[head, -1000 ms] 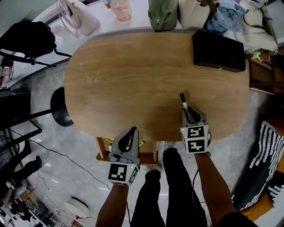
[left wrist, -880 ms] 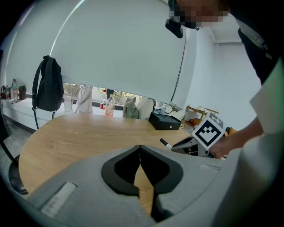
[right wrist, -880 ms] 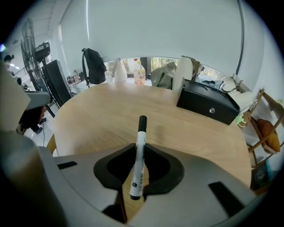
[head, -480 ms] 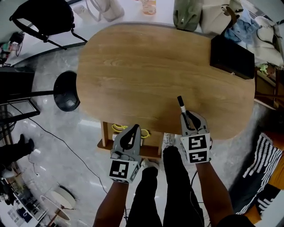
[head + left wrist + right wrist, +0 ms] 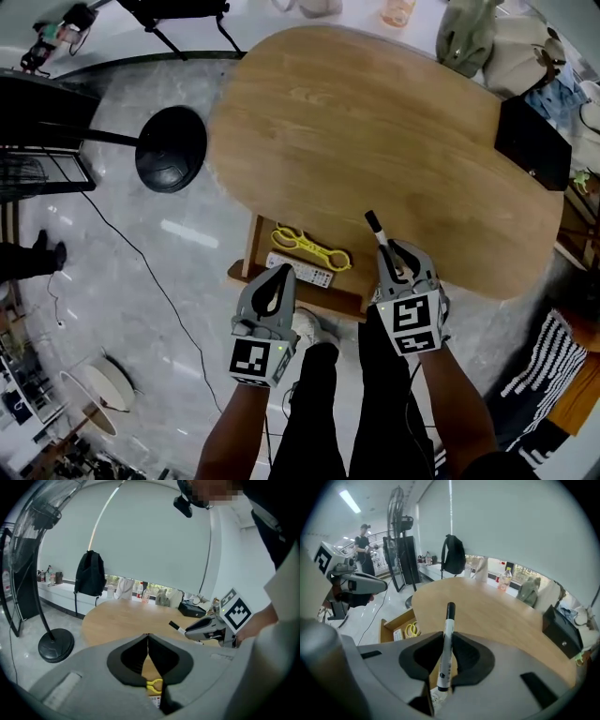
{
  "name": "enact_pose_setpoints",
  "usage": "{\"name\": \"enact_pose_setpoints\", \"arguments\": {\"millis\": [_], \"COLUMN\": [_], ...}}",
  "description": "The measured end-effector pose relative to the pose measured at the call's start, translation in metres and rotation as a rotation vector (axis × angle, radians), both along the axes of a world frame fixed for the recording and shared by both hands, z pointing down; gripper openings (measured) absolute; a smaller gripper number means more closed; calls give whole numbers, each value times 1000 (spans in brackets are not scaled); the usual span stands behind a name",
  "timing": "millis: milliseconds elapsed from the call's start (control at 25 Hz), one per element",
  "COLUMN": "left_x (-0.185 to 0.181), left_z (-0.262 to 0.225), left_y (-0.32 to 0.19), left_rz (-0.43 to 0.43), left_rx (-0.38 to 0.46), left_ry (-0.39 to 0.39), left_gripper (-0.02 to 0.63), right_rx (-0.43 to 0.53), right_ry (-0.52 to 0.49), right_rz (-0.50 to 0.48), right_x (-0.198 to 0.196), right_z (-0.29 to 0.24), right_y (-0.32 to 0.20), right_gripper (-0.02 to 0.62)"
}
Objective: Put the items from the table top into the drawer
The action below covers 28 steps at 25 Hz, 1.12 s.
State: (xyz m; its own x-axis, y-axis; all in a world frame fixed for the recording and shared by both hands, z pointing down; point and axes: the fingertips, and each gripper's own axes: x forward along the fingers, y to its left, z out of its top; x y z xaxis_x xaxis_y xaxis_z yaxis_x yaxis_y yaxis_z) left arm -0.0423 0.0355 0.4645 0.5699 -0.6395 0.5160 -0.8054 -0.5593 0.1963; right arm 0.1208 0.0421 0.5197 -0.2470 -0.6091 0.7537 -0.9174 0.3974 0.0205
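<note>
Table (image 5: 375, 122), drawer (image 5: 281, 286), perhaps scissors (image 5: 309, 248); right gripper's (image 5: 391, 255) marker (image 5: 377, 230)

One marker (image 5: 378, 232), one yellow scissors (image 5: 309, 248), one drawer (image 5: 281, 286), one table (image 5: 375, 122), one black box (image 5: 532, 142)

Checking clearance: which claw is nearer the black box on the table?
Right. The right claw, shut on a marker, is at the table's near edge, short of the black box; the left claw is farther left, off the table.

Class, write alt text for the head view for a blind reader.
From above: the right claw grips a marker at the edge of an oval wooden table. The left claw is shut, empty, near an open drawer holding a yellow tool.
</note>
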Motion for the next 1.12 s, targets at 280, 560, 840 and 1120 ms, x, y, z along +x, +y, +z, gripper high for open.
{"name": "enact_pose_setpoints", "arguments": {"millis": [280,560,840,1120], "left_x": [-64,-113,-133,-151], "left_z": [9,19,40,59], "left_y": [26,43,70,83], "left_rz": [-92,-177,-223,-240], "left_rx": [0,2,-31,-60], "left_ry": [-7,-1,18,12], "left_gripper": [18,18,18,18], "right_rx": [-2,-18,-88,-133], "right_ry": [34,62,110,199], "right_rz": [-191,-329,-407,-319], "right_x": [-72,-125,-149,-136], "right_z": [11,33,88,139], "right_y": [11,29,49,43], "right_gripper": [63,63,63,63]}}
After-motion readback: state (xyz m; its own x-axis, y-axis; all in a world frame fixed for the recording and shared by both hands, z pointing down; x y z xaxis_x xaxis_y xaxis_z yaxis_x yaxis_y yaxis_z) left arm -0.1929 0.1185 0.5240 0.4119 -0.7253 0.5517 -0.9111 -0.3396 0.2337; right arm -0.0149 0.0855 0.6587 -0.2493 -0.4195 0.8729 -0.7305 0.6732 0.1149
